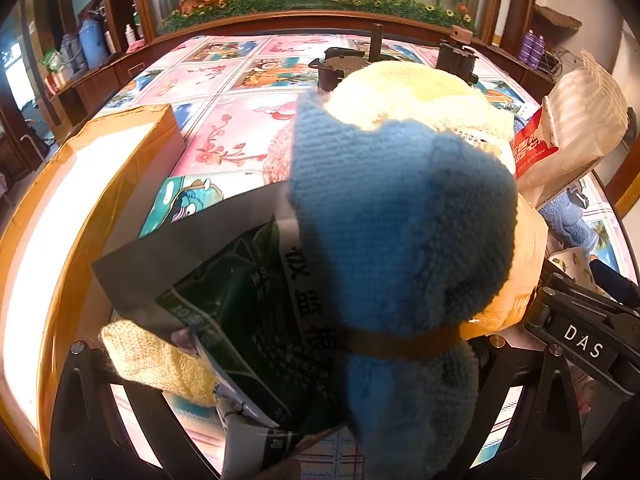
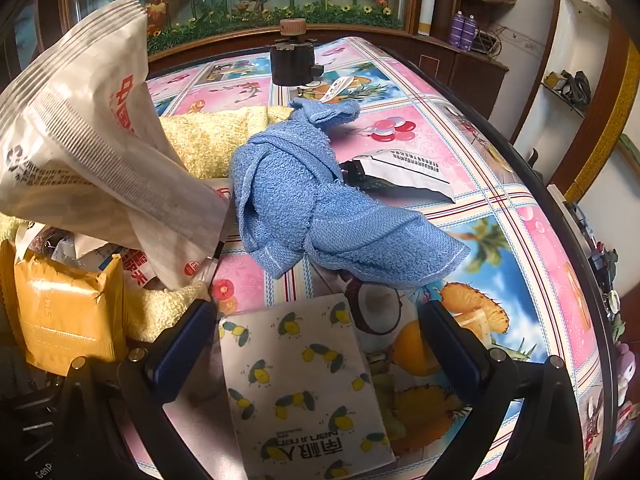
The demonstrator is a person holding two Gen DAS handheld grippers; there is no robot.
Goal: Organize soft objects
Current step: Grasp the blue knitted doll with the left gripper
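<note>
Early stage, little sorted. Left gripper (image 1: 316,400): jaws wide apart w/ a blue knit (image 1: 400,216) and a green pack (image 1: 256,320) between them; whether either is gripped, cannot tell. Right gripper (image 2: 320,344): jaws wide apart over a lemon-print pack (image 2: 304,384), pads not touching it. Blue towel (image 2: 320,200) lies crumpled on the table (image 2: 520,240); yellow towel (image 2: 212,144) sits behind the white bag (image 2: 80,128). Box (image 1: 120,140) at left looks unfilled; most sorting left, judging by the clutter.

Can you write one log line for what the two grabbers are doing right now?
left gripper: open, blue knitted item ahead | right gripper: open, over lemon-print pack | blue towel: on table
</note>
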